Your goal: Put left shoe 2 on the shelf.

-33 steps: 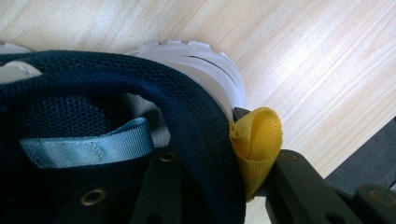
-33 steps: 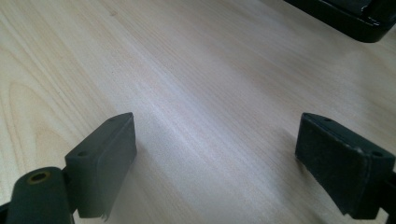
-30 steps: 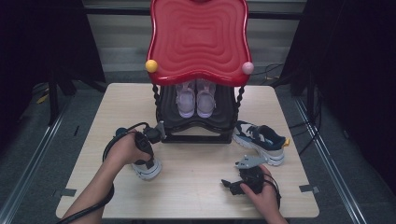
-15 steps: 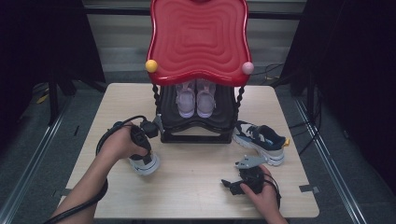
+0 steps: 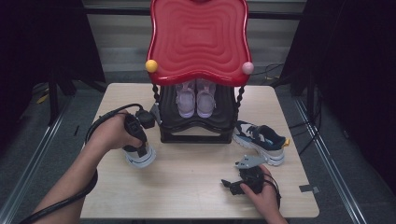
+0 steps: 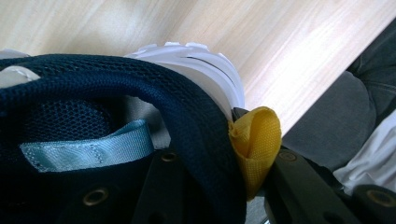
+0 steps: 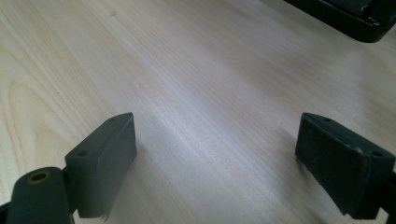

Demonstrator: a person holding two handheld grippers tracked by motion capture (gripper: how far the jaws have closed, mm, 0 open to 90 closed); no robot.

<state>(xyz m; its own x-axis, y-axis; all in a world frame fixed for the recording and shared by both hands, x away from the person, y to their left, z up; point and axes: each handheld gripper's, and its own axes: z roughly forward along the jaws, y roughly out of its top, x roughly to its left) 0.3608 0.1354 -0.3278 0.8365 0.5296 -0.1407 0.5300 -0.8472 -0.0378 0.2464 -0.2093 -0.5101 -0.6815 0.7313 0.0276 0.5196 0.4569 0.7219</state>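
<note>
Now, near right: the right hand-held gripper (image 5: 232, 183) rests low on the pale wooden counter (image 5: 187, 196), released. In the right gripper view its jaws stand wide apart with bare wood between them.
Near left: the left hand-held gripper (image 5: 137, 148) is clenched on the heel collar of a navy mesh sneaker with a white sole (image 5: 140, 158). In the left gripper view one jaw sits inside the collar and the other outside, beside the yellow fabric pull tab (image 6: 254, 140).
Just changed: the left hand and its navy mesh sneaker sit higher in the high view than a second ago. The sole now looks clear of the counter, though I cannot tell by how much. The right hand has kept its place.
What that means: the pick-up looks done and the carry under way. The likely goal is the stand just to the far right of the shoe.
Middle right: a second navy and white sneaker (image 5: 259, 140) lies on its sole on the counter, close beside the stand's right foot and well apart from the held one.
Far centre: a black stand with twisted posts (image 5: 196, 126) carries a red wavy-edged top panel (image 5: 198, 37). A yellow ball (image 5: 151, 66) marks the top's left corner and a pink ball (image 5: 247, 68) its right.
On the stand's shelf: a pair of pale lilac sneakers (image 5: 196, 97) stands side by side, toes toward the person.
Count: four shoes, being two navy and two lilac; one stand; two balls; two hand-held grippers.
</note>
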